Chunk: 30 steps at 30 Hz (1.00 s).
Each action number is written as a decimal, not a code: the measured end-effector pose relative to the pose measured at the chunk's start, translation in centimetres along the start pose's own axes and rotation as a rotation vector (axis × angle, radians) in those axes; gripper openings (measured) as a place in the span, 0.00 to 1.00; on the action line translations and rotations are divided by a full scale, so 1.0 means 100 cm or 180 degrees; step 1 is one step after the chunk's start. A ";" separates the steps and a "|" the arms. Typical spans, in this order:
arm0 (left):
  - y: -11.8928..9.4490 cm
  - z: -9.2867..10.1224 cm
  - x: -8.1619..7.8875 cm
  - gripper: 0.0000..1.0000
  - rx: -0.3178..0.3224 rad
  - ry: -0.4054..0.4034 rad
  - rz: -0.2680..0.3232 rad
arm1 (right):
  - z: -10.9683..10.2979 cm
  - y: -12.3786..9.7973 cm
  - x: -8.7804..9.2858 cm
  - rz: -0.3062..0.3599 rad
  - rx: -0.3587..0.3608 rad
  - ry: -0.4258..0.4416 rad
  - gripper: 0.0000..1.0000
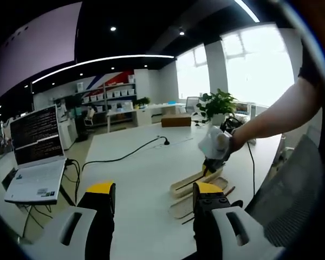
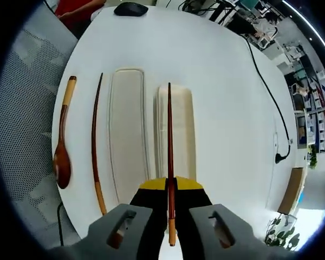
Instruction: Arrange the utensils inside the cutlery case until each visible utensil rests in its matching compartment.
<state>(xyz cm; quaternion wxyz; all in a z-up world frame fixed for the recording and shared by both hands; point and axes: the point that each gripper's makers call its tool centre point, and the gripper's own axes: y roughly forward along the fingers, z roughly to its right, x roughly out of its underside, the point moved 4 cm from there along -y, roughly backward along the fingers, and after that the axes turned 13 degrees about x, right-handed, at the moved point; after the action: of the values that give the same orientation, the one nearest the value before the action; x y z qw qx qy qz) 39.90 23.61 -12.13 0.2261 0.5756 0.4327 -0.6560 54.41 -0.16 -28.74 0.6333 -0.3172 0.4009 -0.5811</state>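
The right gripper (image 2: 170, 190) is pinched tight on one dark red chopstick (image 2: 169, 135). The stick runs straight out ahead from the jaws, and it lines up w/ the long way of the cream case tray (image 2: 183, 130) right under it. So the stick looks like it's over the tray, but I can't tell if it's touching yet.

Just left of that tray in the right gripper view is the wider cream tray (image 2: 127, 135), maybe the lid, w/ nothing in it. Left of that lies the 2nd chopstick (image 2: 95, 146) on the white table (image 2: 227, 97), same direction, and past it the wooden spoon (image 2: 62, 146), bowl end toward the gripper.

The left gripper (image 1: 154, 197) is wide open, holds nothing, and is up and back from the case (image 1: 192, 184). In that view a gloved hand (image 1: 216, 143) w/ the right gripper is down at the case.

My guess: next is a small move down to lay the stick in. The right side is nearer for all 3 things.
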 end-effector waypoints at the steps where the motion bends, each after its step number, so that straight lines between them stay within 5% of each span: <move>1: 0.000 0.000 0.000 0.59 -0.0005 0.0000 -0.0002 | 0.000 0.001 0.000 0.0005 -0.0004 -0.0009 0.00; 30: 0.005 -0.003 0.003 0.59 -0.0075 -0.0032 -0.0108 | -0.002 0.024 0.009 -0.0072 -0.0223 -0.0172 0.00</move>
<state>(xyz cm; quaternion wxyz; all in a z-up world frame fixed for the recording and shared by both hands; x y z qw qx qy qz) 40.35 23.65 -12.55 0.2239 0.5621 0.4489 -0.6575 55.39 -0.73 -31.07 0.6258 -0.3592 0.4001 -0.5650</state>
